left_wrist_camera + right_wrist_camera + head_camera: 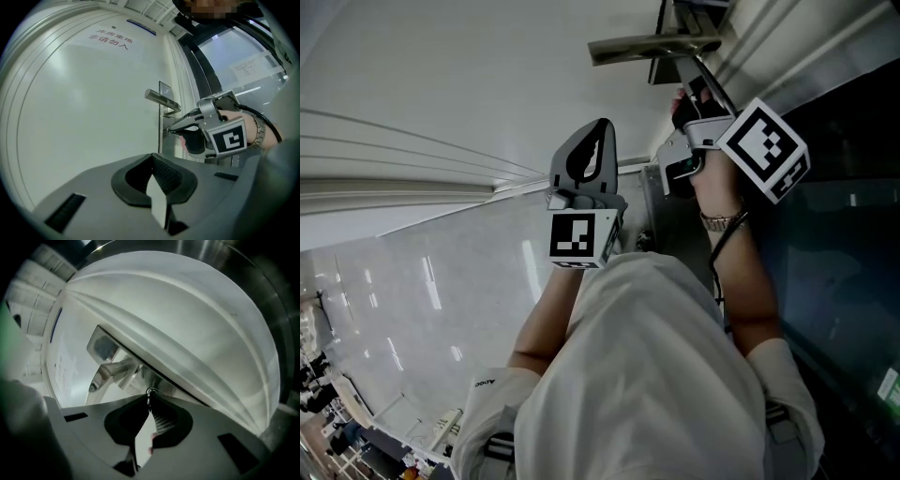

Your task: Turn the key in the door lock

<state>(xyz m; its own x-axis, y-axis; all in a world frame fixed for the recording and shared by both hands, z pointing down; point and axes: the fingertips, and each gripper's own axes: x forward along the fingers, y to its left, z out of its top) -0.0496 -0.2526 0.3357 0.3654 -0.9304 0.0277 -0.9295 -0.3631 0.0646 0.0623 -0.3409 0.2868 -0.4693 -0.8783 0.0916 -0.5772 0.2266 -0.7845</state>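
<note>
A white door [84, 108] carries a metal lever handle [161, 99] and a lock plate [164, 91] on its right edge. In the left gripper view my right gripper [171, 131] reaches level to the lock below the handle, its tips at the small key [167, 131]. The right gripper view shows its jaws shut on the key [150, 392], with the handle [110, 371] up and left of it. My left gripper [153, 155] hangs back from the door, shut with nothing in it. In the head view it [586, 155] sits left of the right gripper [664, 173], under the handle [656, 45].
A dark-framed glass panel [234, 51] with a paper notice [253, 68] adjoins the door on the lock side. Red lettering [108, 40] and a blue strip [140, 27] mark the door's upper part. A polished floor [412, 300] lies below, and the person's shirt [647, 375] fills the bottom of the head view.
</note>
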